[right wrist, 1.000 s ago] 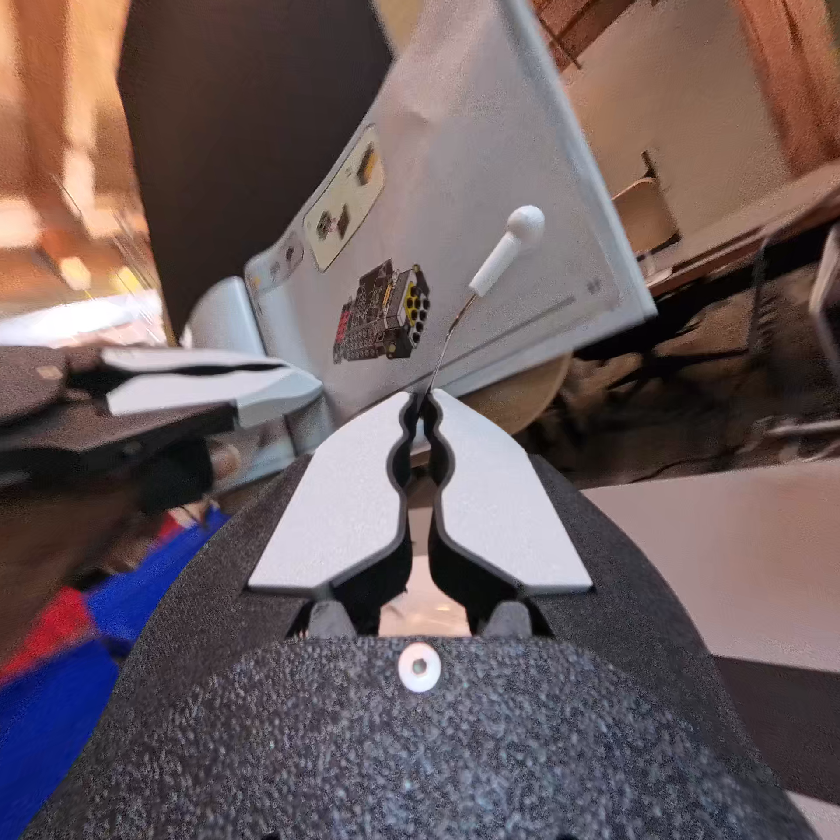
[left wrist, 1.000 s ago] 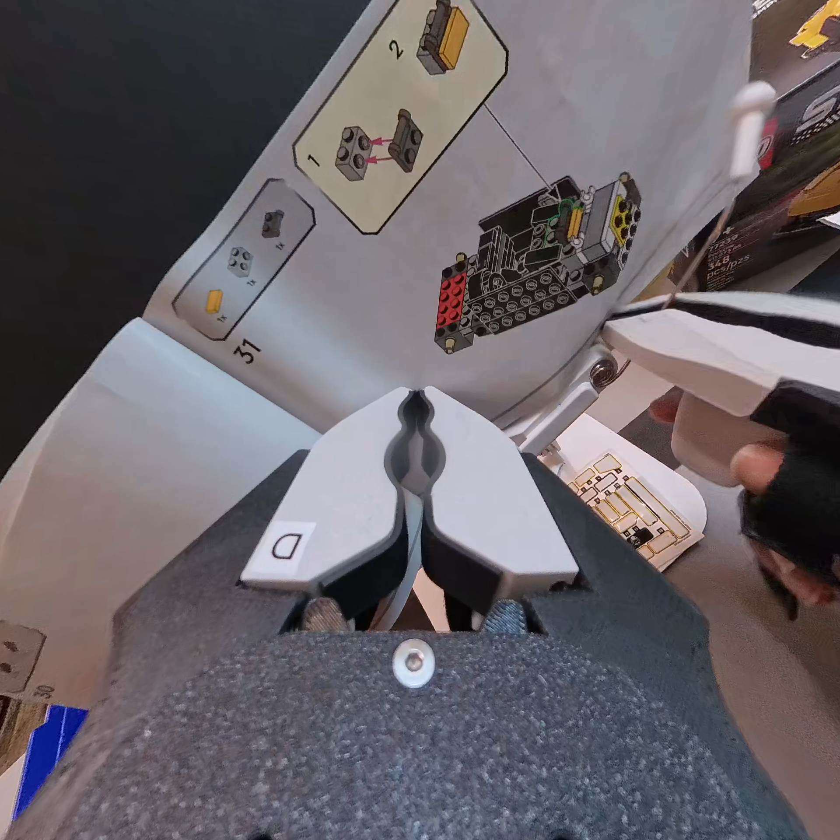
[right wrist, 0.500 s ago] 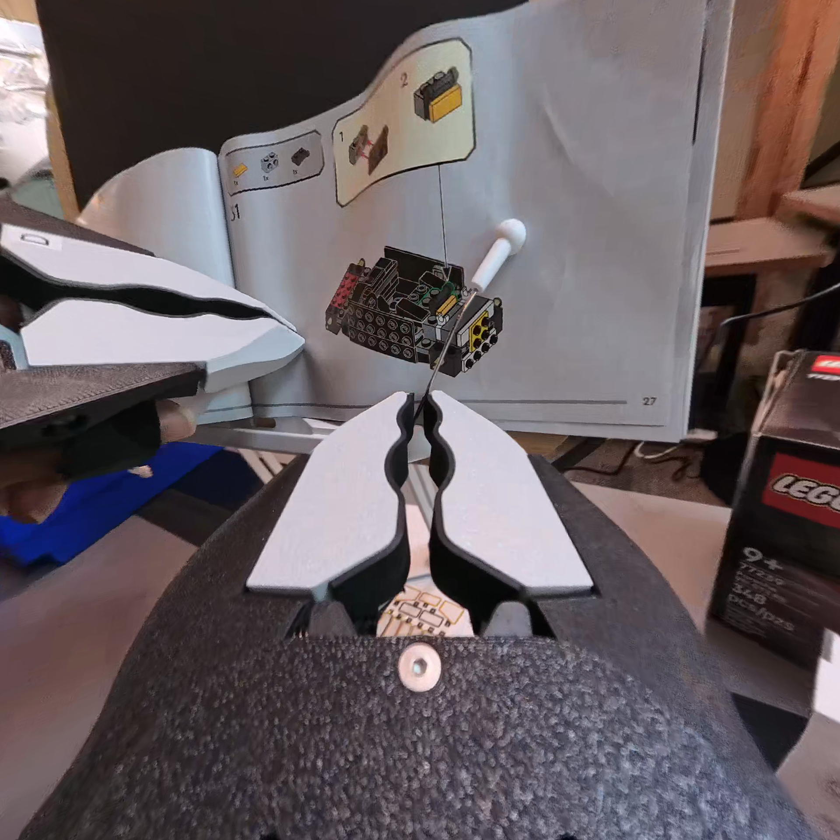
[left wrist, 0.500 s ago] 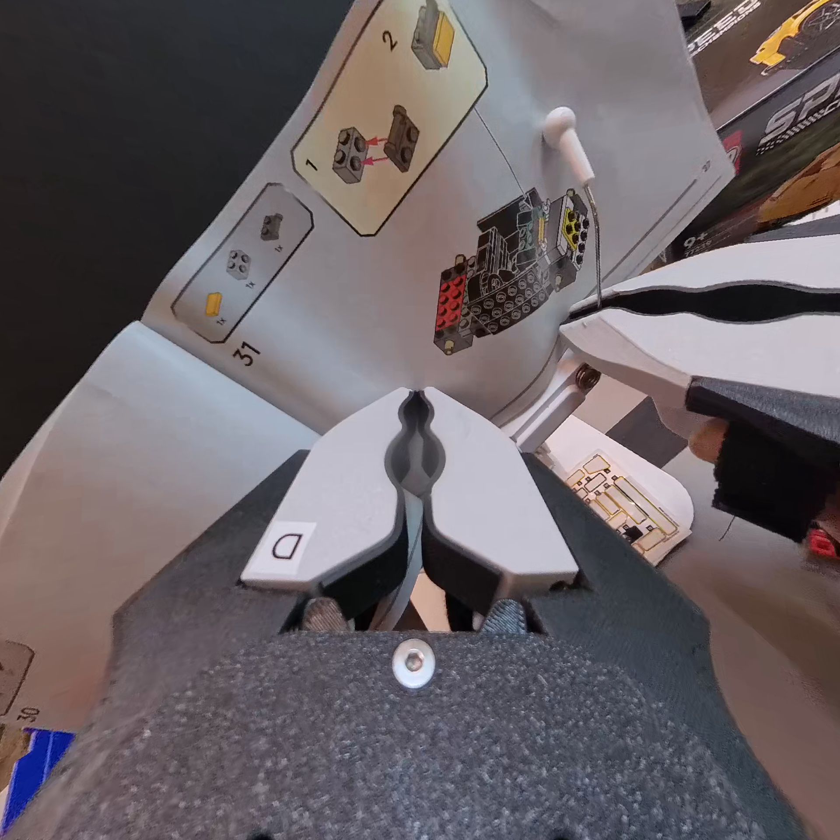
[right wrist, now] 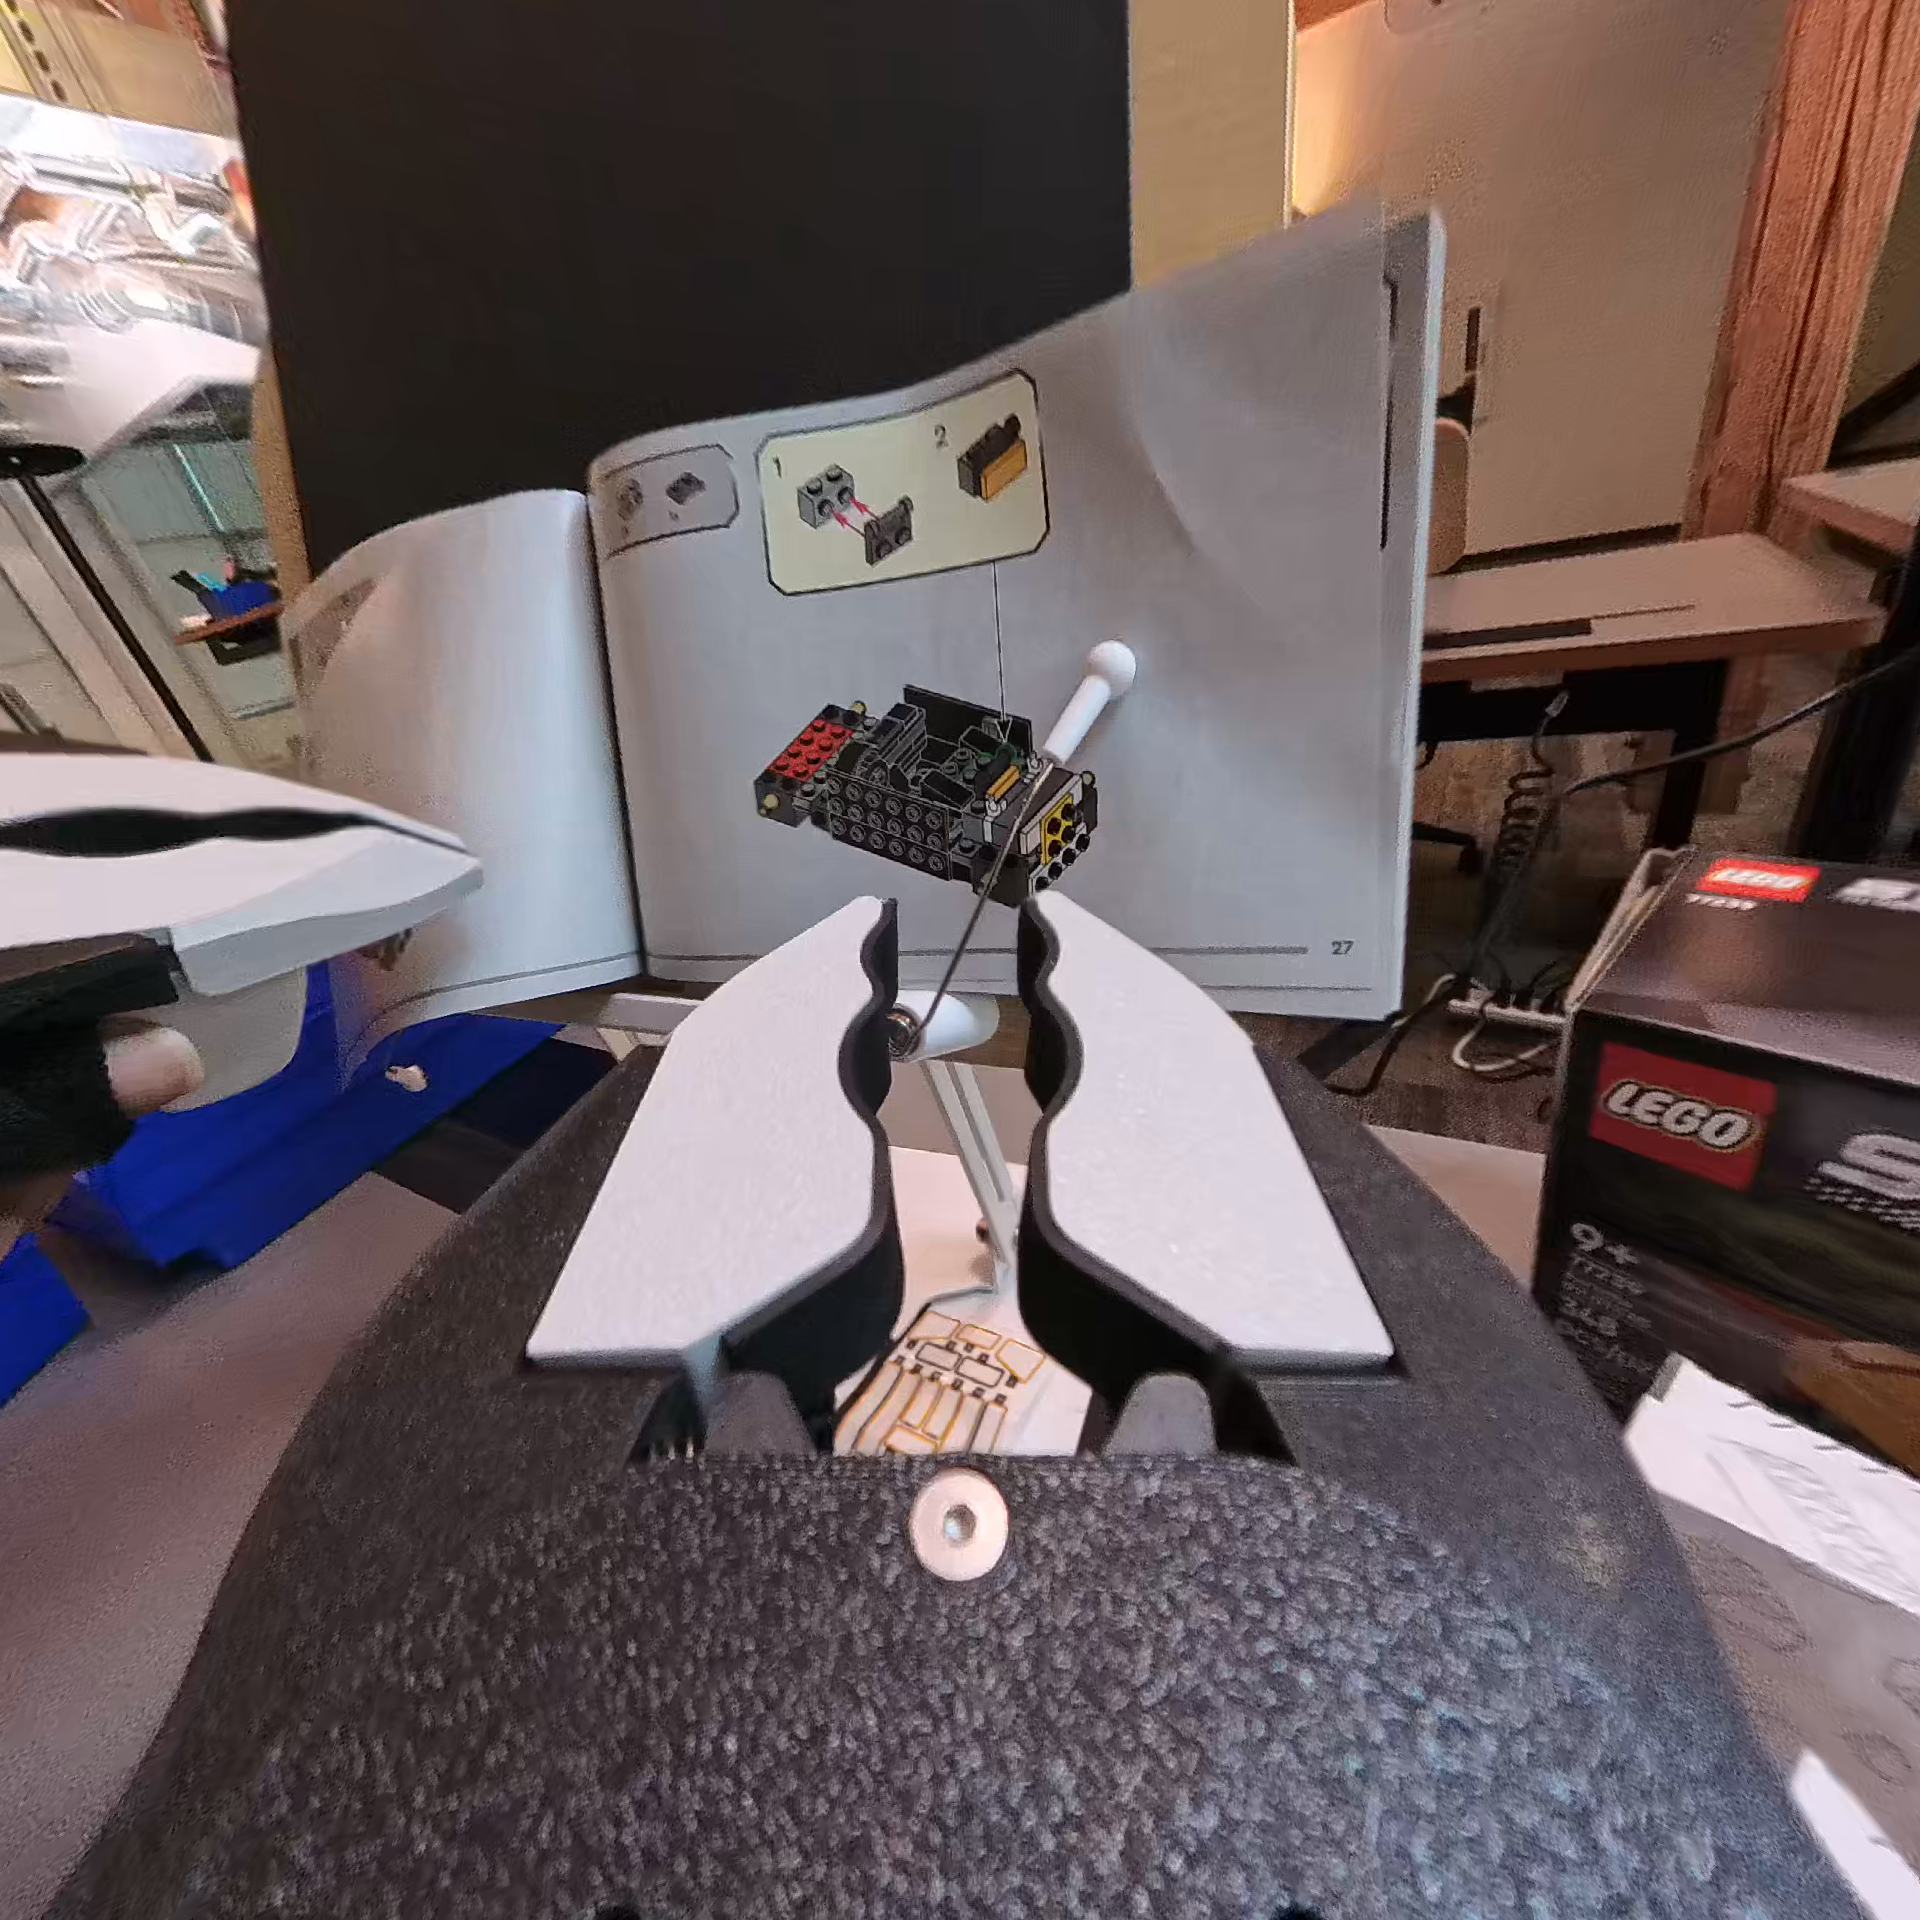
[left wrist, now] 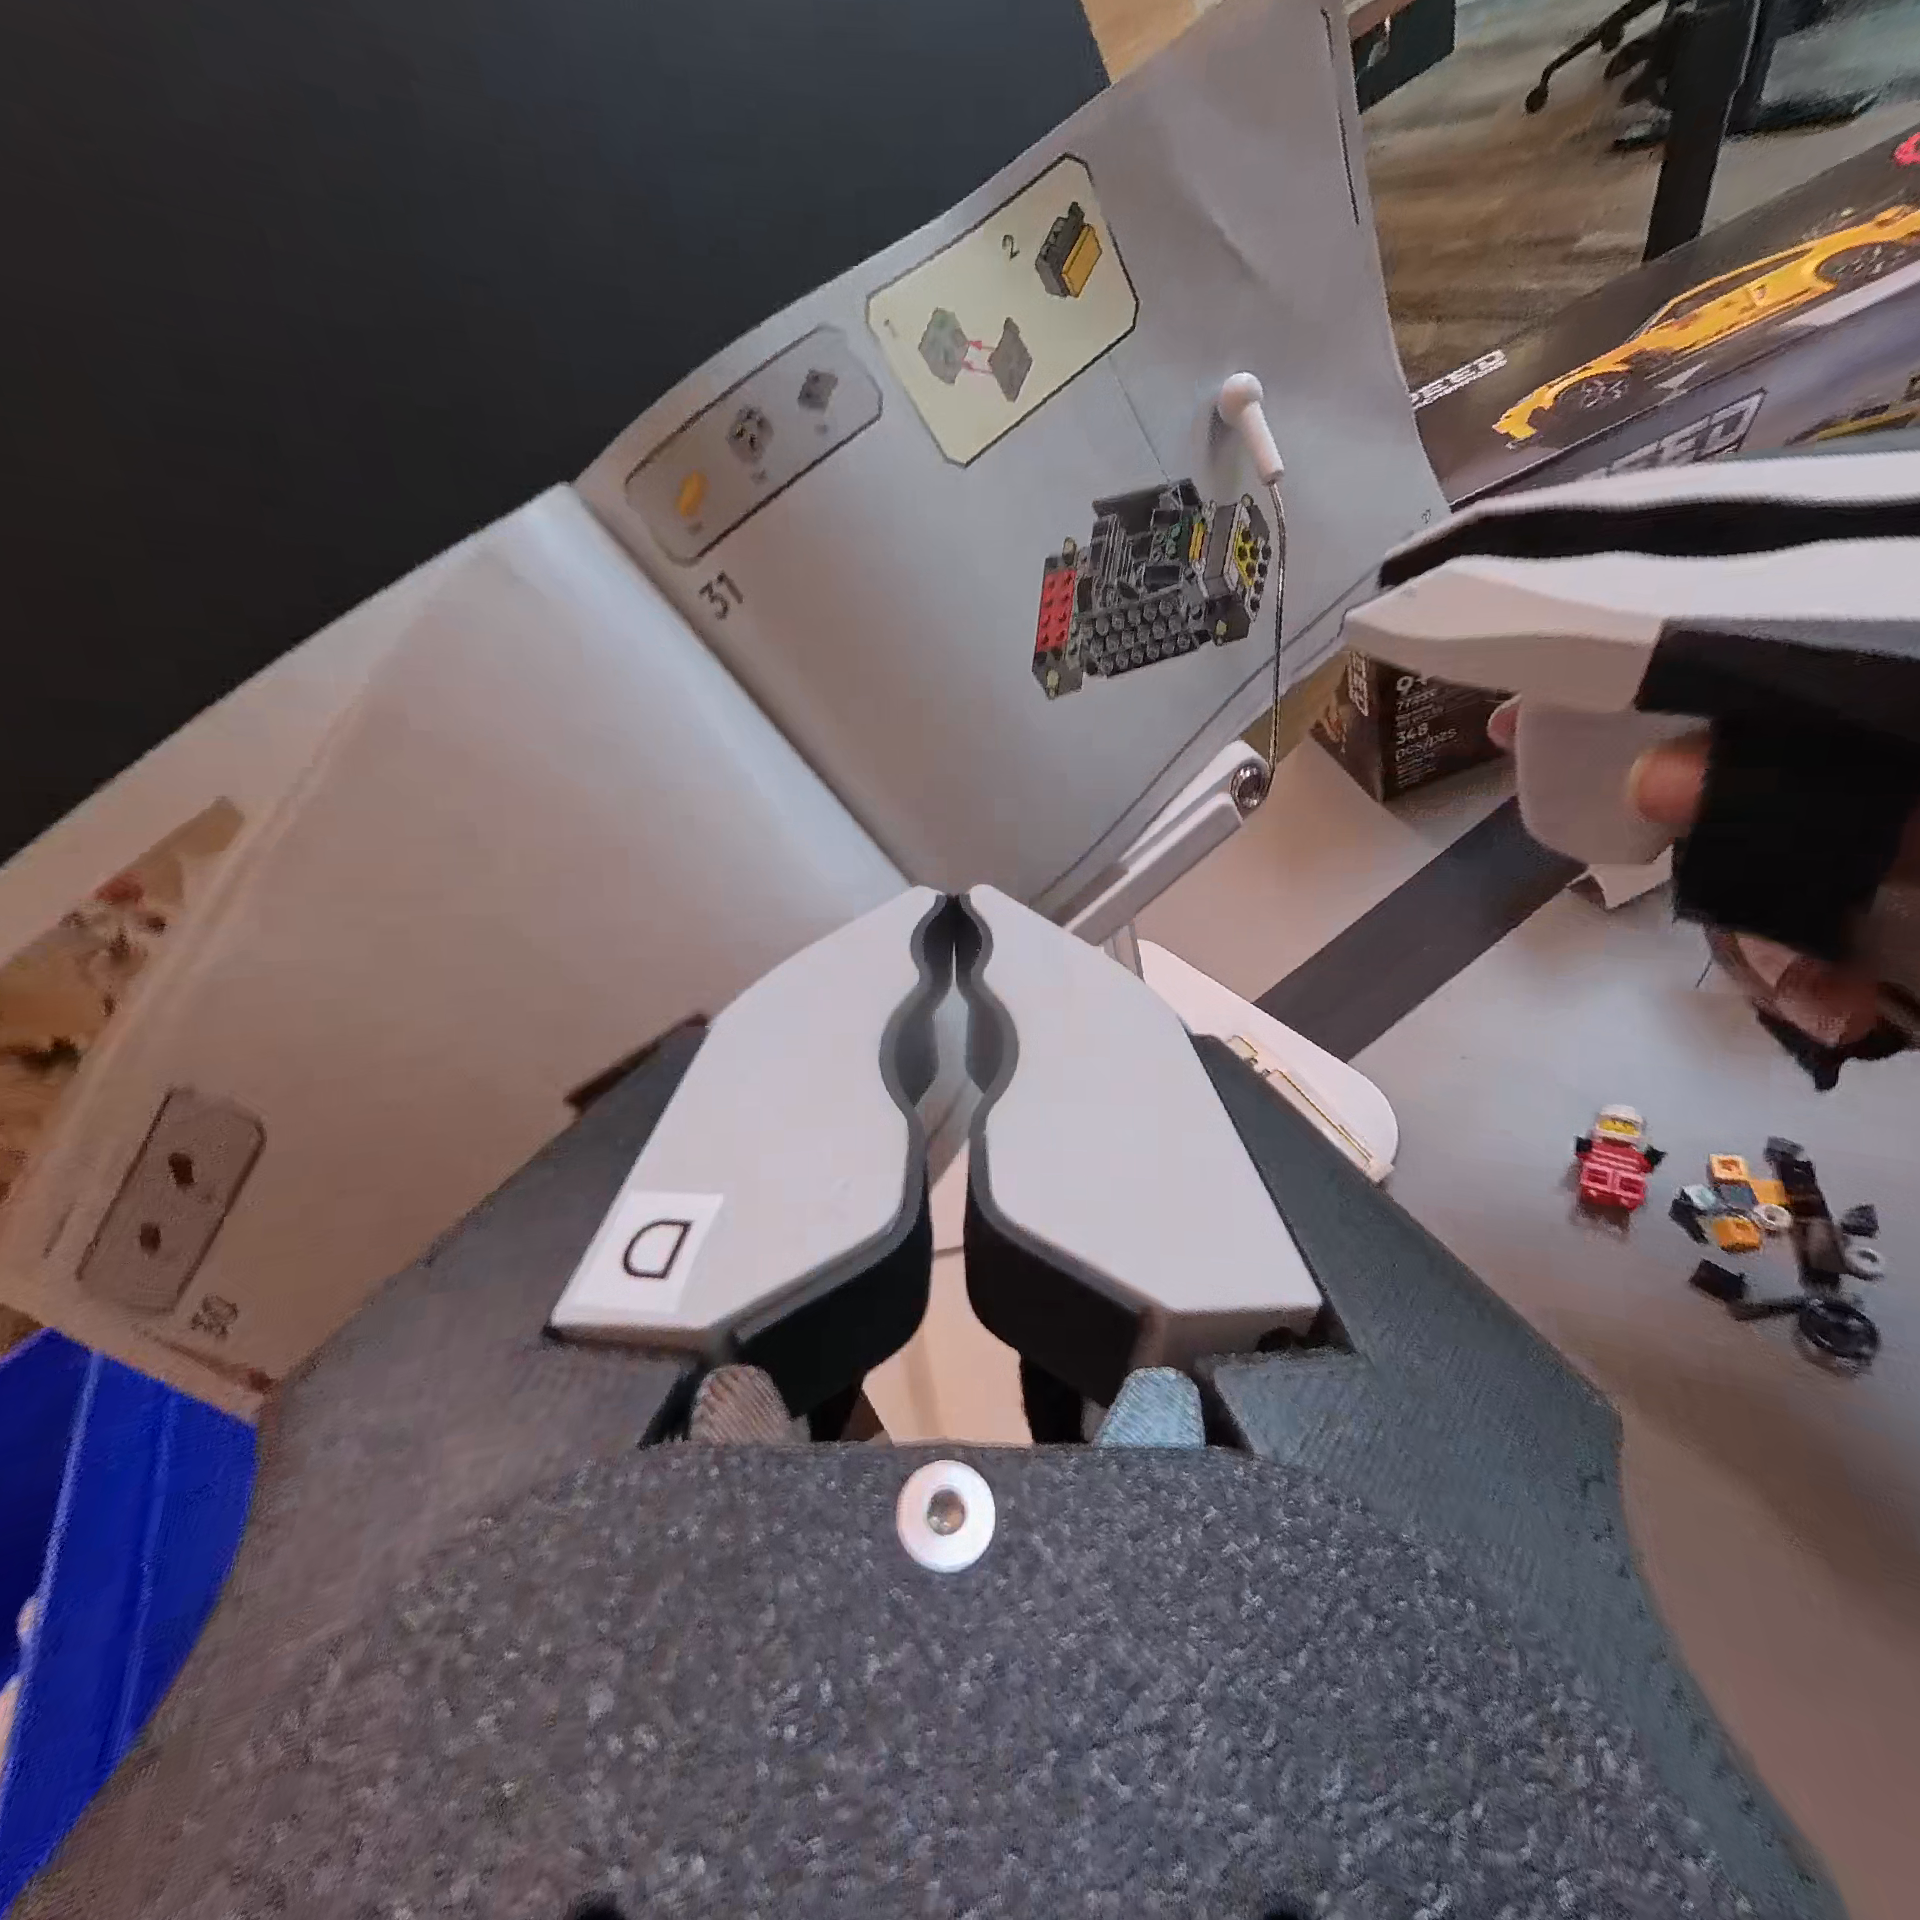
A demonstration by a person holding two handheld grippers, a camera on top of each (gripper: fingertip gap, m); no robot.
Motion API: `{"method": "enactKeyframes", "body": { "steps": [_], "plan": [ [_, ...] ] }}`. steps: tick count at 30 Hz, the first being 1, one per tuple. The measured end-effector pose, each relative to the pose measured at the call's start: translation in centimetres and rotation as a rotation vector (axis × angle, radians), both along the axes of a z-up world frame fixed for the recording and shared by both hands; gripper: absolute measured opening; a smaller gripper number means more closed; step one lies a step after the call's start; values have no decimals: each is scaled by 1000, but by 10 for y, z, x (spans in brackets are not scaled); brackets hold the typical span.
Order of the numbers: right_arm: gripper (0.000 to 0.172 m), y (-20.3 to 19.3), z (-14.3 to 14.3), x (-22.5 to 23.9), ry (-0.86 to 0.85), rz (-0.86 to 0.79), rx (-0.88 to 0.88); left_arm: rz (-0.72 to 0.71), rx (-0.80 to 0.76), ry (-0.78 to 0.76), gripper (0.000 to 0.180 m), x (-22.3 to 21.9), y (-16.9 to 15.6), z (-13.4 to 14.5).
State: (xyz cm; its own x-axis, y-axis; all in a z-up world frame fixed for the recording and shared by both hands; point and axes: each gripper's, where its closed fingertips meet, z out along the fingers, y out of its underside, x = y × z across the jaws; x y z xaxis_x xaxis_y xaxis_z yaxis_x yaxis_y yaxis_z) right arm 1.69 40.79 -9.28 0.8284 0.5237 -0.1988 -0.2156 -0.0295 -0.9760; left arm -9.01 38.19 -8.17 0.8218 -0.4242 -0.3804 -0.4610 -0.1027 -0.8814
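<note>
Each claw has two pale grey fingers (right wrist: 748,1122) with wavy black rubber pads along their inner edges, seated in a dark, speckled, rough-textured housing (right wrist: 935,1714). A silver screw (right wrist: 958,1525) sits at its centre. The left claw (left wrist: 953,914) bears a white sticker (left wrist: 649,1250) with one letter. The hand (left wrist: 1766,821) wears a black fingerless glove.

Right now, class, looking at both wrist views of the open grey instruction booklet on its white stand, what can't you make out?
- Booklet's left page: blurred by motion in the left wrist view; cut off by the left gripper in the right wrist view.
- White stand base: mostly hidden behind the right gripper.
- Small loose brick pieces: too small to identify.
- Black set box: cut off by the frame edge.
</note>
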Motion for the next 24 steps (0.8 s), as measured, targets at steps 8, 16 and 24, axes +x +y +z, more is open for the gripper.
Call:
{"method": "enactKeyframes", "body": {
  "steps": [8, 16, 24],
  "plan": [
    [11, -24, 1, -55, -344, 128, 123, 92, -89, -82, 0, -45, -4, -33],
    [3, 2, -14, -127, -812, 64, 214, 196, -83, -26, 0, -93, 19, -33],
    [0, 13, -20, -148, -1005, 10, 193, 206, -102, -87, 0, -107, 24, -34]
  ]
}}
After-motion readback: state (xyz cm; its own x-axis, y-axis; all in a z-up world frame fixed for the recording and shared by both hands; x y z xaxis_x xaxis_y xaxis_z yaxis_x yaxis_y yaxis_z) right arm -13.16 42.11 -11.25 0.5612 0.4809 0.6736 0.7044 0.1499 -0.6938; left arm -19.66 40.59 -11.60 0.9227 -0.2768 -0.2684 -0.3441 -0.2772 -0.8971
